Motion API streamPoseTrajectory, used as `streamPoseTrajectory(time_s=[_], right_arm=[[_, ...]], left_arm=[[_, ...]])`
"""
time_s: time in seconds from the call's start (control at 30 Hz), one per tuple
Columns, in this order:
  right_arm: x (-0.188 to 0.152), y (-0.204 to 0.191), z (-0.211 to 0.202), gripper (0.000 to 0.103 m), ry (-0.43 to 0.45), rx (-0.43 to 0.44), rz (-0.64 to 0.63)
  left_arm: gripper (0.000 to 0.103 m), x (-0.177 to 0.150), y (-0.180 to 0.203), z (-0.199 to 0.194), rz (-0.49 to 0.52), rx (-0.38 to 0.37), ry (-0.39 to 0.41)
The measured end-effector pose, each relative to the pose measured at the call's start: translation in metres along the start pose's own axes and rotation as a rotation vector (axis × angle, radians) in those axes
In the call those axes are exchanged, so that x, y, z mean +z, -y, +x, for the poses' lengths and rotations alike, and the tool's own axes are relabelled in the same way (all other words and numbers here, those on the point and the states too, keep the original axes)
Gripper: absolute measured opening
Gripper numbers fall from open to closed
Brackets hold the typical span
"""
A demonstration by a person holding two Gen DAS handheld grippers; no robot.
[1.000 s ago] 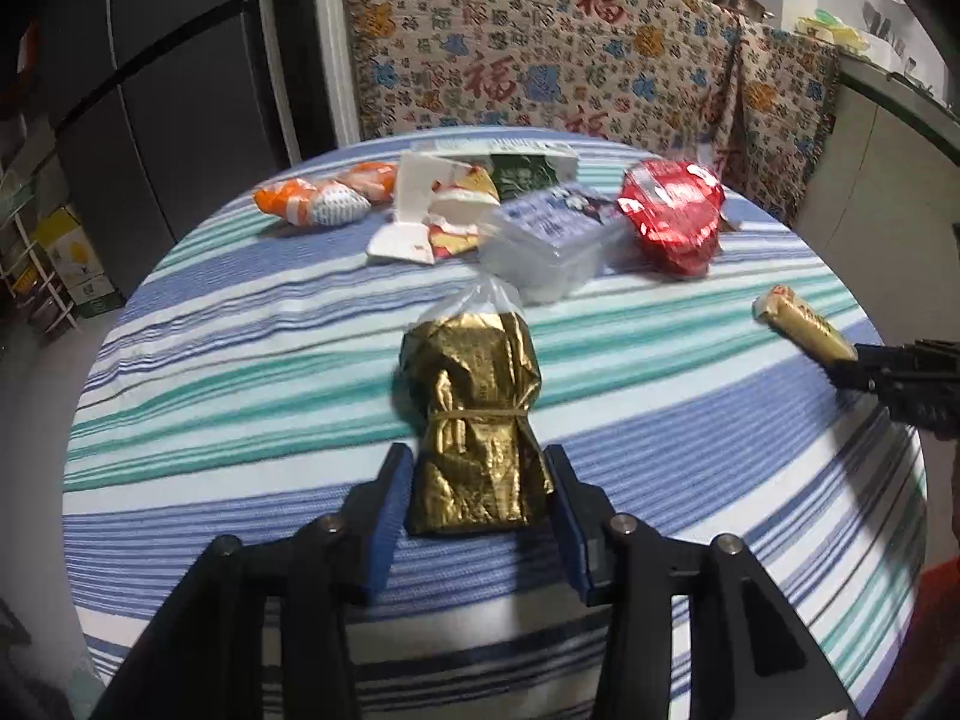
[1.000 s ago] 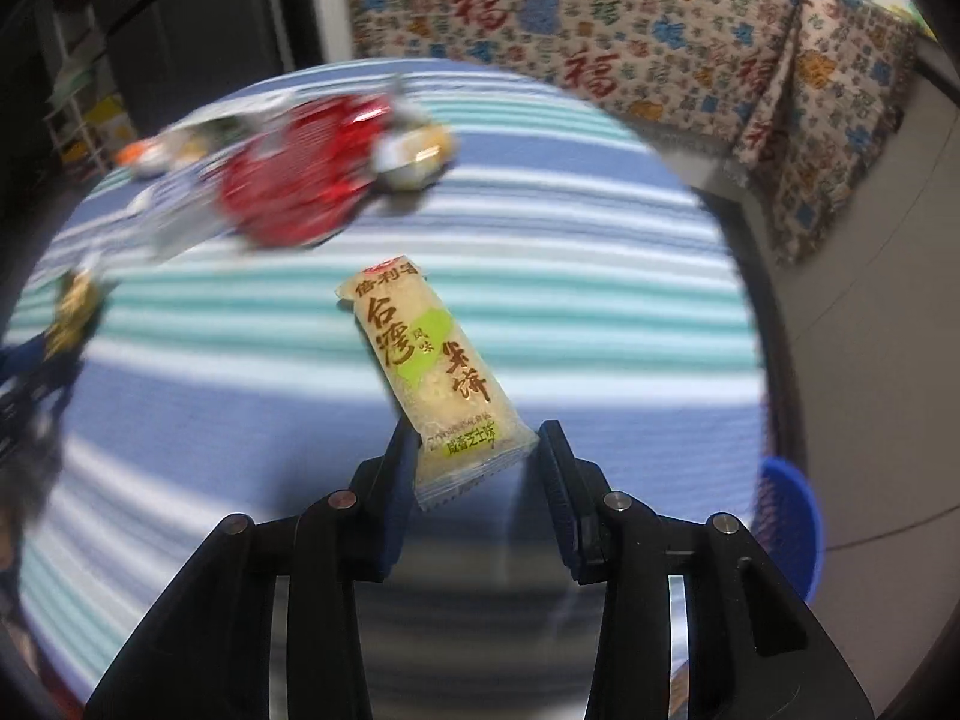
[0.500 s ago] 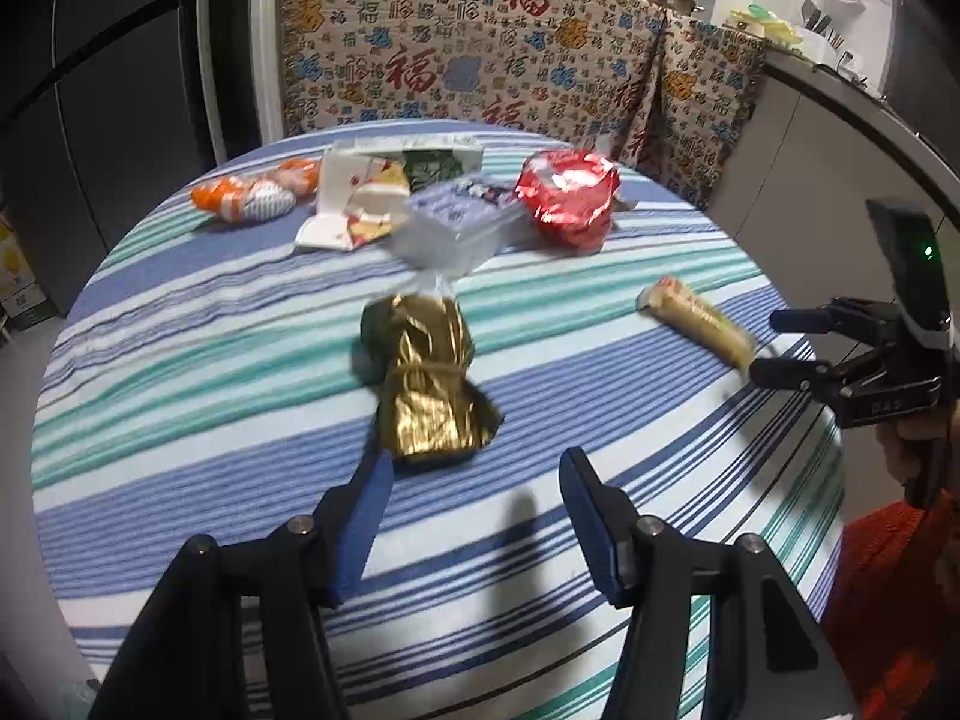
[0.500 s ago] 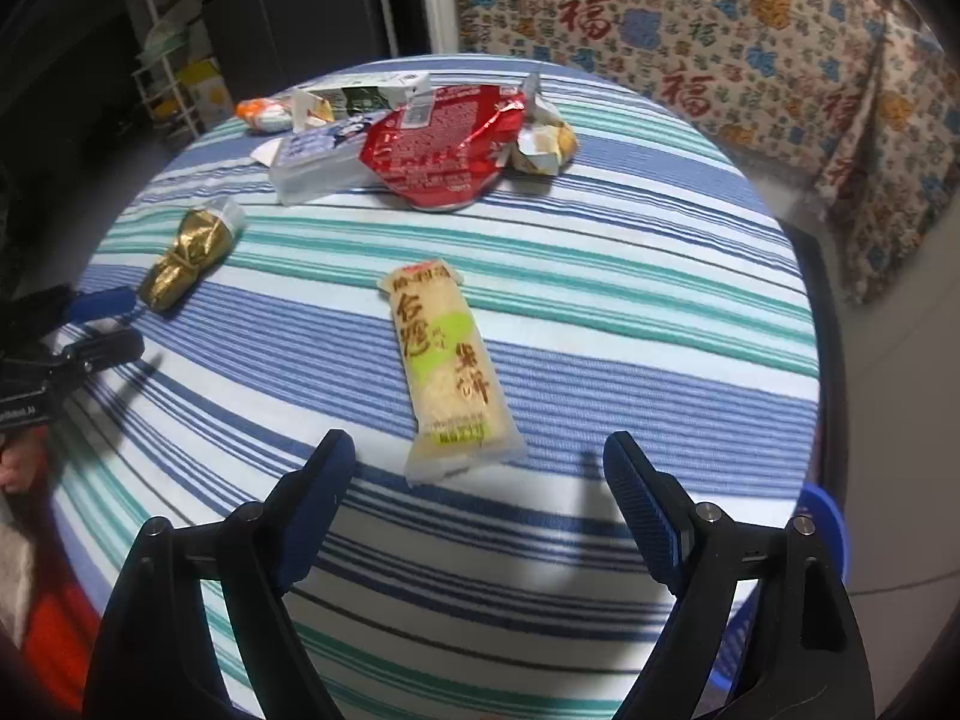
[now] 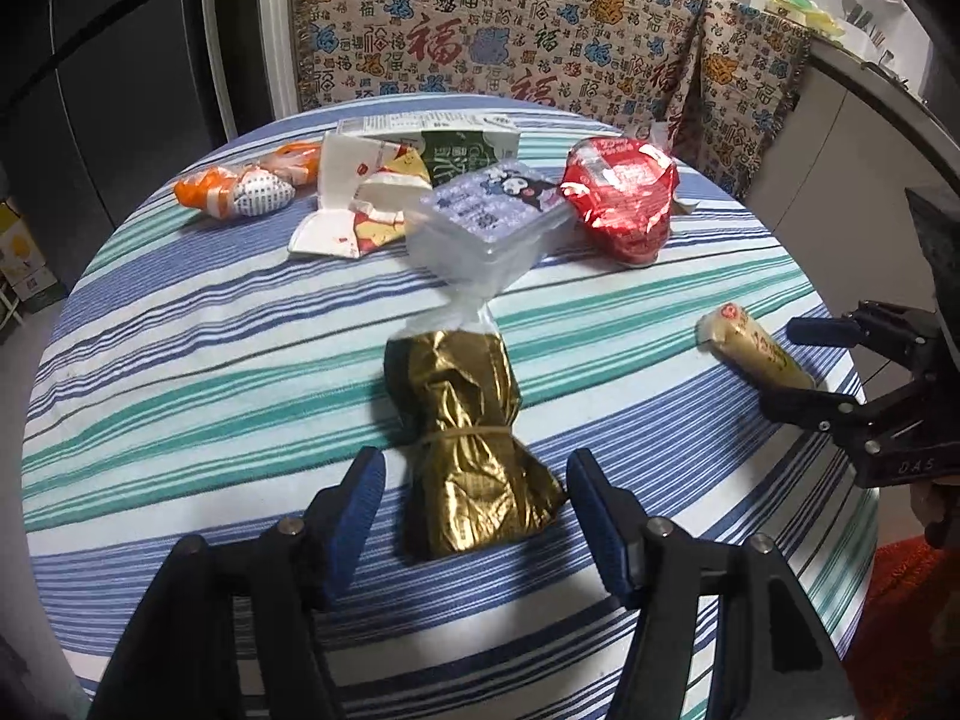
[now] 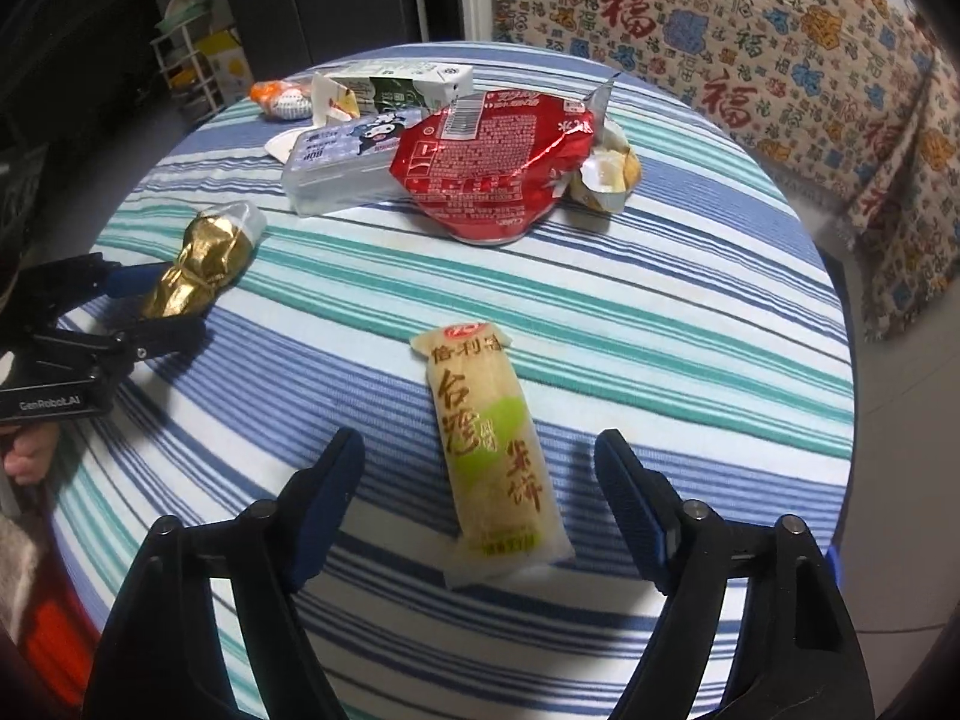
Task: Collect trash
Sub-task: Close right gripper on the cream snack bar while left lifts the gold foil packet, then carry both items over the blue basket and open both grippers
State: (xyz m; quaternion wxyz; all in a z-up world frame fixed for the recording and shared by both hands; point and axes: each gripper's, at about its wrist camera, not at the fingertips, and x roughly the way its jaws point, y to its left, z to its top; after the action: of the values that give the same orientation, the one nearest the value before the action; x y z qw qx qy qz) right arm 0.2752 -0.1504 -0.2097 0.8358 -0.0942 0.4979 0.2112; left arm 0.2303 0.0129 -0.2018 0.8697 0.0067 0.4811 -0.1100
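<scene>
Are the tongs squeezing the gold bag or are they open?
Open. The left tongs sit on either side of the gold bag with gaps showing, and the bag lies flat on the striped table.

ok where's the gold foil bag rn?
On the striped tablecloth, between the open left gripper fingers; the gold foil bag sits just in front of the clear plastic box.

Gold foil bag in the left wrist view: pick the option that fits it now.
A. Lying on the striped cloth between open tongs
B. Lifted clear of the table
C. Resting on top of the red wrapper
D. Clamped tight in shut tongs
A: the gold foil bag lies on the striped tablecloth between the left tongs, whose jaws stand apart with gaps on both sides.
</scene>
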Motion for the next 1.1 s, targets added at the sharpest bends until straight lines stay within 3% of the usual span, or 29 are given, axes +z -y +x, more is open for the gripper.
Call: streamPoseTrajectory(time_s=[0.03,0.1,0.13,0.23,0.67,1.1], right_arm=[[0.001,0.0,0.001,0.074,-0.001,0.0,0.001],[0.002,0.001,0.003,0.04,-0.004,-0.004,0.008],[0.002,0.002,0.003,0.021,-0.009,-0.001,0.023],[0.002,0.008,-0.004,0.018,0.009,0.029,0.067],[-0.017,0.028,-0.042,0.017,0.109,0.049,0.182],[-0.055,0.091,-0.089,0.017,0.198,-0.012,0.338]], left_arm=[[0.06,0.001,0.001,-0.001,0.006,0.002,0.004],[0.044,0.003,0.004,-0.001,0.026,0.015,0.011],[0.042,0.003,0.004,-0.002,0.027,0.019,0.016],[0.026,0.0,0.005,-0.008,0.02,0.01,0.037],[0.024,-0.007,0.045,-0.042,0.025,-0.055,0.118],[0.024,0.019,0.132,-0.043,0.098,-0.182,0.146]])
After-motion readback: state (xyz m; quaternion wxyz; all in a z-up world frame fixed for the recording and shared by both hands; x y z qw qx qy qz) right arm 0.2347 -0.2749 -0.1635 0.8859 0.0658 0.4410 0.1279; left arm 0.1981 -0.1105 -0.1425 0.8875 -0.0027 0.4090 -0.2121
